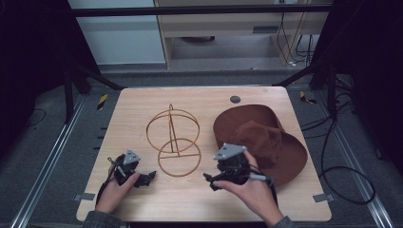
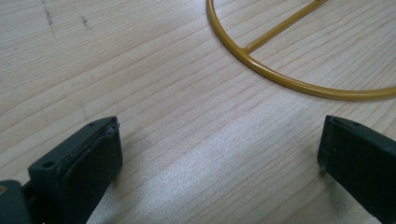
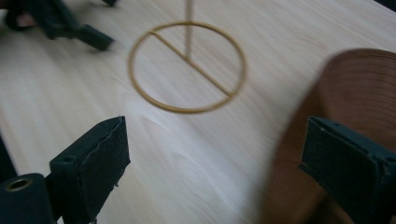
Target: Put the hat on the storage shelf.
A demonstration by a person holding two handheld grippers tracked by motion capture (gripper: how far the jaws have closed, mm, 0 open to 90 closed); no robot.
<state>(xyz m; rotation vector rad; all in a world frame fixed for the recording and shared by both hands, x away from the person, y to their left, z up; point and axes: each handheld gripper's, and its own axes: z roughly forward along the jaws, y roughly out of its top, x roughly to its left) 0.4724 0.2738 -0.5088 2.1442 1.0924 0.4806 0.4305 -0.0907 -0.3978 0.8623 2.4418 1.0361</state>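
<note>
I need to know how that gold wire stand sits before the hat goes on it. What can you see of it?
The wire hat stand looks like thin gold-coloured metal: a round base ring with a crossbar lies flat on the wooden table, a thin post rises from it, and crossed hoops form the top. It stands upright between both grippers, left of the brown hat; nothing touches it.

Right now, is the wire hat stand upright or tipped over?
Upright. The wire hat stand rests its round base ring flat on the table, with its thin post rising to the hoops above.

A wooden table (image 1: 142, 102) carries a gold wire stand (image 1: 173, 140) and, just beside it, a brown hat (image 1: 266, 140) (brim flat).
</note>
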